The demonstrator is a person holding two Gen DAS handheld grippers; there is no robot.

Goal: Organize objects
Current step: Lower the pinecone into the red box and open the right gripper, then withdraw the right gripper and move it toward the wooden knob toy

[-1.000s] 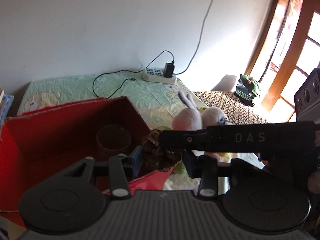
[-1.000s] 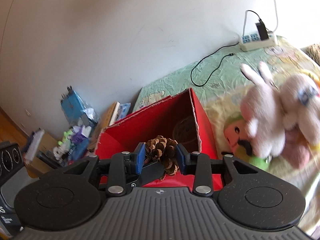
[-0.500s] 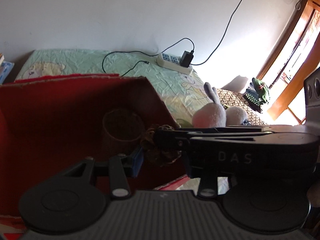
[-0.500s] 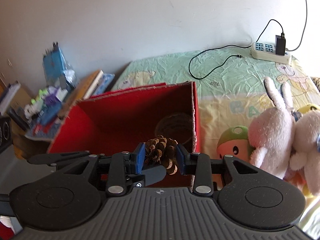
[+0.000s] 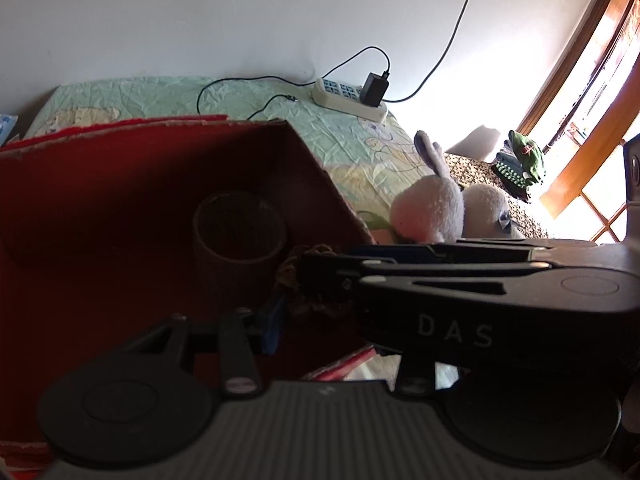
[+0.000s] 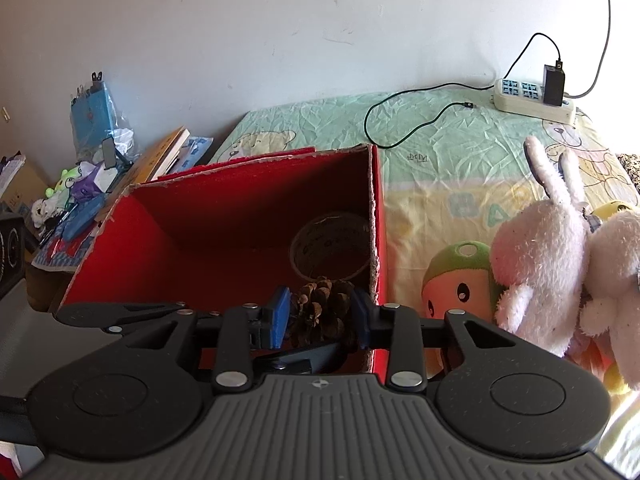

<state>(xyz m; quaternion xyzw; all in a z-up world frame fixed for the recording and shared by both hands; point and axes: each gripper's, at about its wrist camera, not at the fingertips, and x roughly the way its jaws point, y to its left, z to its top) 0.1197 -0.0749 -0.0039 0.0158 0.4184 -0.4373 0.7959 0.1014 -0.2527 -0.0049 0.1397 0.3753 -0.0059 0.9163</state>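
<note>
Brown pinecone [image 6: 322, 312] sits clamped in my right hand-held gripper [image 6: 320, 314] over the red box [image 6: 224, 216]; next I spread its jaws. Left hand-held gripper's [image 5: 320, 312] grip I cannot tell.

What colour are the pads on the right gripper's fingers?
Blue, on the right gripper's pads; the right wrist view shows them best, either side of the pine cone.

Open box on the bed, toys to its right

A box [image 6: 224, 216] stands on the bed [image 6: 448, 148]; a tape roll [image 6: 332, 248] lies in its right near corner, with a pine cone [image 6: 324, 312] just before the roll at the box's near edge. Plush rabbits [image 6: 556, 264] lie right of the box, a power strip [image 6: 532, 100] behind them by the wall, and books [image 6: 164, 156] left of the bed.
</note>
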